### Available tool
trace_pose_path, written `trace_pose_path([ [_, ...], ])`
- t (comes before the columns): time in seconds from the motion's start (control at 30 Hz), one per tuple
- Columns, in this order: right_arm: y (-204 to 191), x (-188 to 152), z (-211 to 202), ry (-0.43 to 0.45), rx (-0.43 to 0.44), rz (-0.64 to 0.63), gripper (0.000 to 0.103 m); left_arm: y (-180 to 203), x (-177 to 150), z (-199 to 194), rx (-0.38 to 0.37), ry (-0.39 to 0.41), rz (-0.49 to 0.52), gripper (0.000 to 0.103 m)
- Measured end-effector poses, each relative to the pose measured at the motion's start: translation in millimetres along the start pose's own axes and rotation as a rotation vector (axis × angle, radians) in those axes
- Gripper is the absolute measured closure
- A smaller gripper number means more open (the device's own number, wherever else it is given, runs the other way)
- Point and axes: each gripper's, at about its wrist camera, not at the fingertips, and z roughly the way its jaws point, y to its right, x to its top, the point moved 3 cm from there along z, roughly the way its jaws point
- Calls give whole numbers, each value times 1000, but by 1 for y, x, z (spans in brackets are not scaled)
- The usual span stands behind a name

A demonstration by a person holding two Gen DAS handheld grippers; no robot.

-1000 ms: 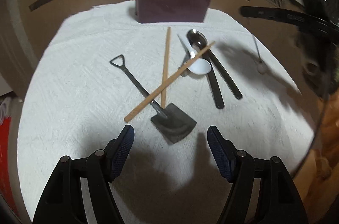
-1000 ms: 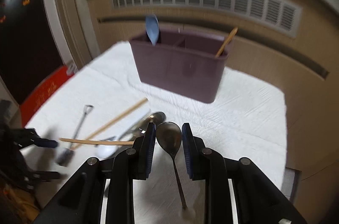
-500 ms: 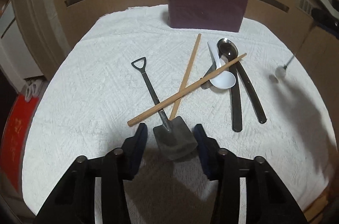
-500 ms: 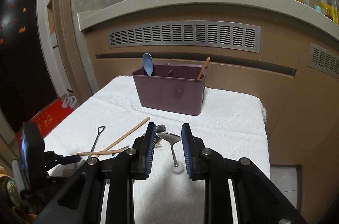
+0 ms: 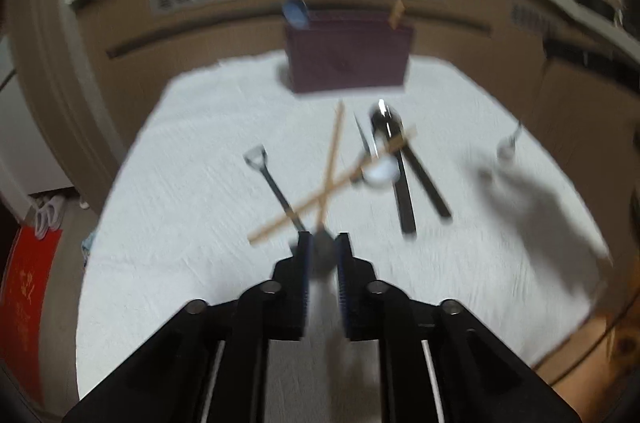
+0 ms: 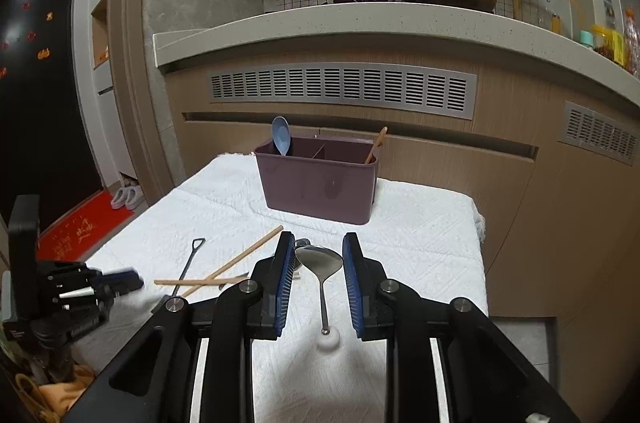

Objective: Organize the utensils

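Note:
My left gripper [image 5: 322, 243] is shut on the blade of the small dark shovel spoon [image 5: 276, 187], whose handle points away under two crossed wooden chopsticks [image 5: 332, 159]. My right gripper [image 6: 316, 251] is shut on the bowl of a steel spoon with a white ball end [image 6: 323, 287], held above the white cloth. The maroon utensil caddy [image 6: 318, 183] stands at the far edge with a blue spoon [image 6: 281, 135] and a wooden chopstick [image 6: 376, 143] in it. The left gripper also shows at the left of the right wrist view [image 6: 120, 279].
A white ceramic spoon [image 5: 380, 171], a steel spoon [image 5: 386, 119] and two black-handled utensils [image 5: 404, 199] lie right of the chopsticks. The white cloth [image 6: 420, 235] covers a small table against a wooden counter front. A red mat [image 6: 80, 227] lies on the floor at left.
My left gripper has closed from wide open onto the shovel spoon's blade. My right gripper has drawn back from the caddy and leveled out, still holding the steel spoon.

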Motion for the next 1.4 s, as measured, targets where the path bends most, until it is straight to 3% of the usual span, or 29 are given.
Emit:
trace_pose_path([
  [0.1, 1, -4, -1, -16, -3, 10, 81, 0, -9, 11, -8, -22, -35, 57],
  [0.17, 1, -6, -2, -24, -2, 19, 81, -4, -6, 17, 2, -14, -75, 51],
  [0.37, -3, -14, 3, -46, 6, 17, 81, 3, -2, 46, 55, -61, -50, 49],
  [0.43, -2, -17, 5, -53, 7, 19, 81, 7, -1, 49, 77, -40, -34, 48],
  [0.47, -2, -18, 6, -56, 6, 18, 81, 8, 0, 49, 79, -34, -27, 50],
  [0.57, -3, -21, 8, -66, 10, 17, 81, 5, 0, 47, 74, -11, -35, 80],
  [0.7, -4, -23, 10, -73, 13, 20, 81, 0, 3, 33, 71, 45, -31, 98],
  [0.9, -6, -20, 4, -55, 5, 5, 81, -5, 16, -5, 90, 176, 4, 101],
  [1.07, -11, -19, 1, -51, 17, -9, 81, -28, 14, 3, 59, 131, -56, 100],
  [1.17, -9, -22, 2, -63, 20, -6, 81, -47, 20, 13, 19, 89, -118, 95],
  [1.23, -7, -22, 4, -72, 18, -4, 81, -57, 33, 29, -40, 29, -175, 74],
  [1.27, -7, -22, 6, -78, 17, -1, 81, -60, 38, 38, -52, -4, -205, 51],
  [1.3, -7, -22, 8, -81, 18, 2, 81, -66, 47, 52, -65, -50, -242, 38],
  [1.4, -8, -22, 12, -89, 27, 8, 81, -71, 68, 76, -24, -86, -262, 38],
])
